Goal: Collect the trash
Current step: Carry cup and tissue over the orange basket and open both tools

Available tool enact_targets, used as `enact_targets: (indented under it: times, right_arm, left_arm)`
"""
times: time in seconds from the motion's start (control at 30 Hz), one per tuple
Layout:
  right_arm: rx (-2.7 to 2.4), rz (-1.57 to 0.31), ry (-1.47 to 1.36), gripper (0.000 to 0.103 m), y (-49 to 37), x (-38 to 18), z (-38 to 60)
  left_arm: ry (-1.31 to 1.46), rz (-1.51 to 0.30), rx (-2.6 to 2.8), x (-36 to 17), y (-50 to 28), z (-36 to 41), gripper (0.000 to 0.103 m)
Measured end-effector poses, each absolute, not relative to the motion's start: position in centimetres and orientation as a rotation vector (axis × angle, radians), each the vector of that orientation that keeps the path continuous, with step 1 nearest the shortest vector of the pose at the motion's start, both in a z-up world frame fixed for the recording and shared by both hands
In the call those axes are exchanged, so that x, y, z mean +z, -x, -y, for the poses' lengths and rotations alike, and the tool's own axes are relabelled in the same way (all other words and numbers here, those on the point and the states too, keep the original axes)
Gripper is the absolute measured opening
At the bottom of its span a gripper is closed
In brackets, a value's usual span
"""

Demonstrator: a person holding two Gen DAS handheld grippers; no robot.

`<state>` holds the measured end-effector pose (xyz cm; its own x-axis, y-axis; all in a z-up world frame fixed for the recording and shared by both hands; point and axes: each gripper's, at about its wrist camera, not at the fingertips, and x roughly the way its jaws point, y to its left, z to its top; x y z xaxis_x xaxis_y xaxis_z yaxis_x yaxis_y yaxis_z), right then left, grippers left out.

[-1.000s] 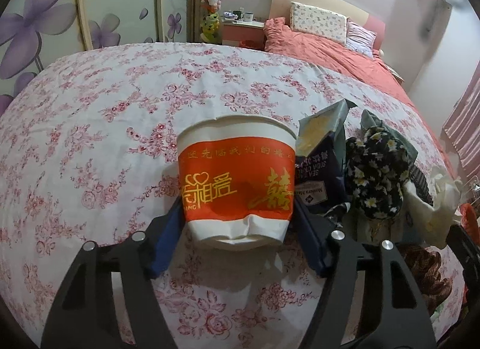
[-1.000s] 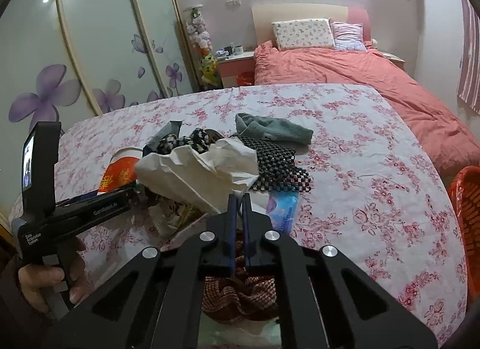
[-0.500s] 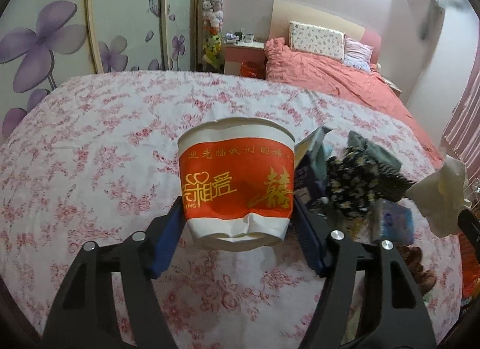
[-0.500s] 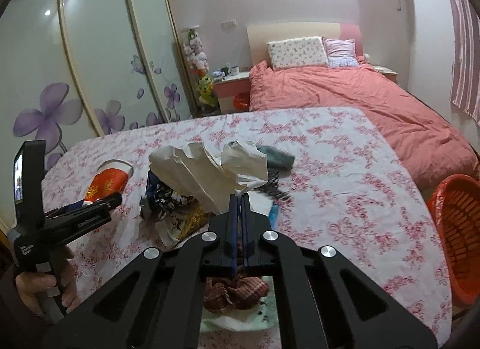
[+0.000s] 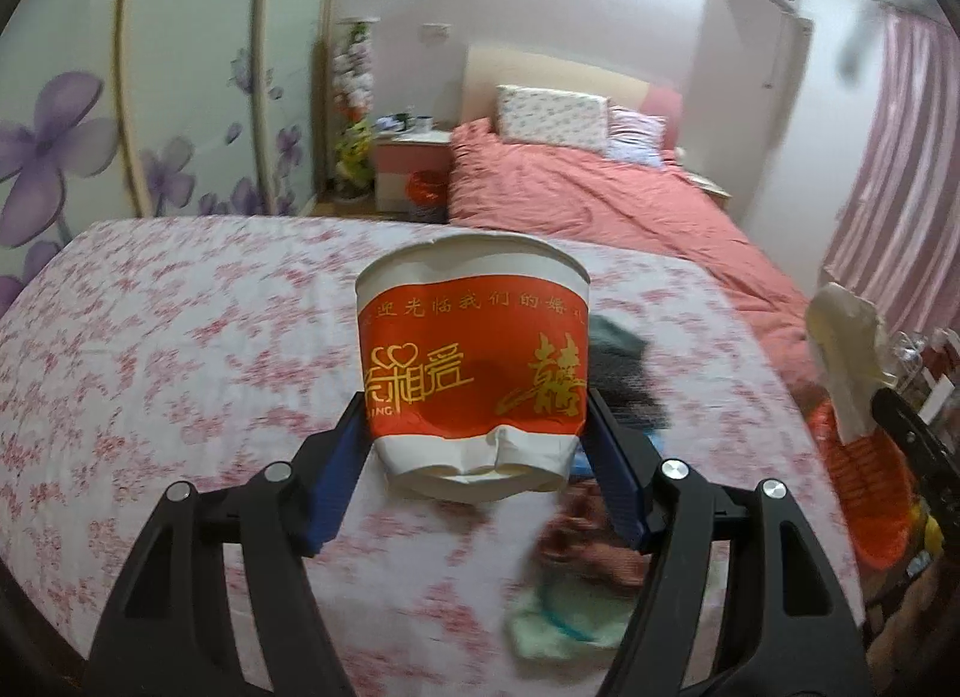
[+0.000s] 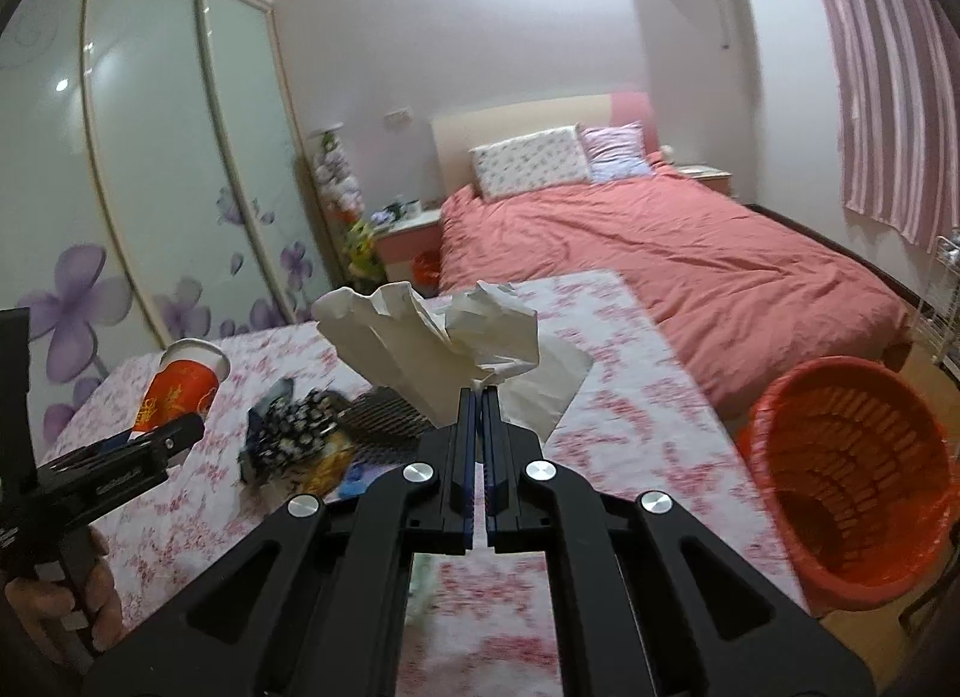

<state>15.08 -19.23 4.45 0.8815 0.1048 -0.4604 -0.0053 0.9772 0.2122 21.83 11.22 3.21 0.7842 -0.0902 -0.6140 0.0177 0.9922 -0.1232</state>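
Observation:
My left gripper [image 5: 474, 427] is shut on a dented red and white paper cup [image 5: 474, 361] and holds it in the air above the floral table [image 5: 150, 349]. The same cup [image 6: 180, 391] shows at the left of the right wrist view. My right gripper [image 6: 478, 394] is shut on a crumpled white paper [image 6: 432, 337], lifted clear of the table. That paper [image 5: 846, 355] also hangs at the right edge of the left wrist view. An orange waste basket [image 6: 852, 469] stands on the floor to the right of the table.
A pile stays on the table: a flowered dark cloth [image 6: 294, 421], a black mesh piece [image 6: 384, 427], a snack wrapper [image 6: 327, 466] and a brown cloth [image 5: 594, 541]. A pink bed [image 6: 672, 253] lies beyond the table, a wardrobe [image 6: 150, 157] at the left.
Both grippers rose and swung right with their loads. The cup and the paper left the table, and the orange basket came fully into the right wrist view.

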Motion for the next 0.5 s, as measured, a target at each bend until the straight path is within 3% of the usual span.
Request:
enact_targets:
  times: [0.5]
  right_arm:
    - [-0.211,-0.403,-0.259,0.002,-10.4,4.2,29.1]
  left_arm:
    - [0.030,-0.640,-0.400,5.0,-19.0,5.0,0.068]
